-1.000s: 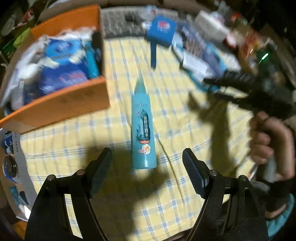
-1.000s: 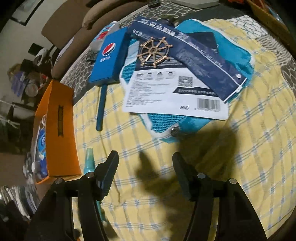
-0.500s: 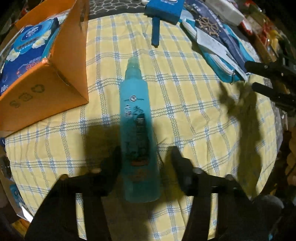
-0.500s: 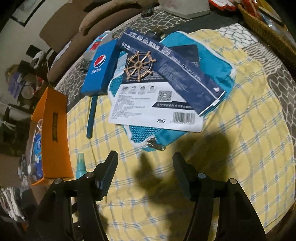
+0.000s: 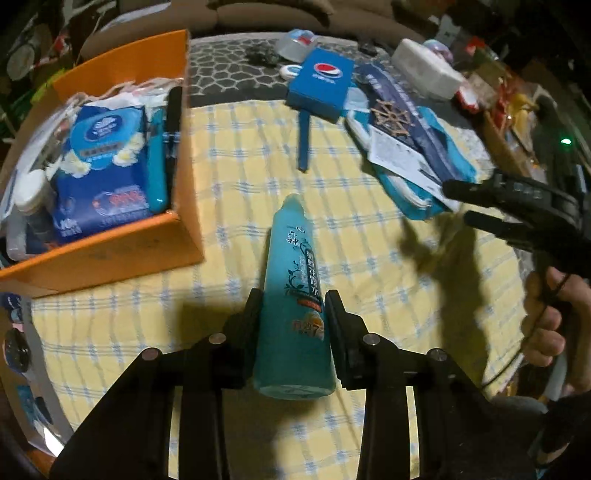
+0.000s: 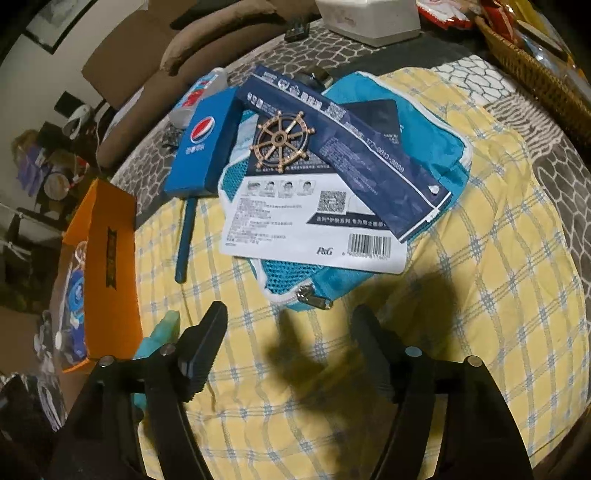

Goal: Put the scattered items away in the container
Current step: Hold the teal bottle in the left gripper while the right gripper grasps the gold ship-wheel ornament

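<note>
My left gripper (image 5: pixel 293 306) is shut on a teal spray bottle (image 5: pixel 293 280), gripped near its base, nozzle pointing away over the yellow checked cloth (image 5: pixel 236 177). The orange box (image 5: pixel 110 254), holding several packs, stands to the left of the bottle. My right gripper (image 6: pixel 291 325) is open and empty above the cloth, just short of a teal zip pouch (image 6: pixel 417 140) with a white P&G packet (image 6: pixel 295 229), a dark blue packet (image 6: pixel 354 147) and a ship's-wheel ornament (image 6: pixel 282 142) on it. The right gripper also shows in the left wrist view (image 5: pixel 465 203).
A blue Pepsi box (image 5: pixel 321 83) and a blue stick (image 5: pixel 303 140) lie at the cloth's far edge. A white tissue box (image 6: pixel 367 14) and a wicker basket (image 6: pixel 535 74) stand beyond the pouch. The orange box shows at left in the right wrist view (image 6: pixel 107 258).
My left gripper moved in around the teal bottle and shut on it. My right gripper drifted closer to the pouch pile and stayed open.
</note>
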Tool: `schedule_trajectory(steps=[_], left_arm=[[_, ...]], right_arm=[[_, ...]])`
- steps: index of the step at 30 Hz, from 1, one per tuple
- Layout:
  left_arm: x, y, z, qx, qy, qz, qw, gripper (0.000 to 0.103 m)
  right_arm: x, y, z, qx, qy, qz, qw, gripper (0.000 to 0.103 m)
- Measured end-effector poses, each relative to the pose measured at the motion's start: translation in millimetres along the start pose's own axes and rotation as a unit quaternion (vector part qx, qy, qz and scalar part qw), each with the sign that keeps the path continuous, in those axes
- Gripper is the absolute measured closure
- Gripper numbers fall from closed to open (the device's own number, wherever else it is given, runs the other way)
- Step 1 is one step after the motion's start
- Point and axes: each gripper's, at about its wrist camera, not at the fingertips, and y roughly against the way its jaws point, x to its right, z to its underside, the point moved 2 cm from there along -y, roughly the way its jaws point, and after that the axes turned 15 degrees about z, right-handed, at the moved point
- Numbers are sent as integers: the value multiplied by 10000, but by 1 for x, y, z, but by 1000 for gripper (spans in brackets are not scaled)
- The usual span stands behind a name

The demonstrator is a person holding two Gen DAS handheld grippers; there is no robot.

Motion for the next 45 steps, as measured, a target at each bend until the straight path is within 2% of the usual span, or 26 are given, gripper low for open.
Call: schedule_trajectory(steps=[7,11,17,20,22,24,26,28,31,34,35,39,42,45], left_arm=[[5,9,-1,112,-4,244,9996,73],[7,21,-6,321,-44,299,9990,73],[5,34,-13,542,12,407,9977,73],[3,36,-15,567,63,507,9971,73],[3,35,-15,561,54,475,9973,73],[4,31,-15,537,40,457,9975,73],[4,28,-16,506,41,462,9976,73],[5,26,-18,499,49,467,9977,73],[8,24,-19,517,18,446,9977,73],[11,23,-20,528,-5,451,9976,73],[12,22,-20,529,-9,463,9975,73],[14,23,-21,557,-37,451,9974,73],[12,26,-21,621,-17,440,9971,73],[9,34,-21,728,38,478,9962,73]], right_arm=[[-4,8,-11,322,-135,127,9993,16],[-16,-2,-30,303,-13,415,9987,15],[-50,-31,-85,365,461,712,9957,13],[-69,-57,-114,131,818,718,9940,2],[-82,-79,-128,-85,1184,908,9888,2],[-89,-101,-140,-216,1655,1335,9769,2],[-93,-112,-144,-219,1967,1556,9678,1],[-101,-114,-146,-34,2336,1711,9572,1],[-110,-112,-144,101,2657,1839,9463,6],[-108,-111,-141,27,2597,1704,9505,20],[-107,-110,-141,18,2566,1675,9519,33],[-104,-100,-133,5,2444,1403,9595,34],[-99,-84,-122,186,2361,1341,9622,34],[-90,-51,-105,492,2119,994,9710,34]])
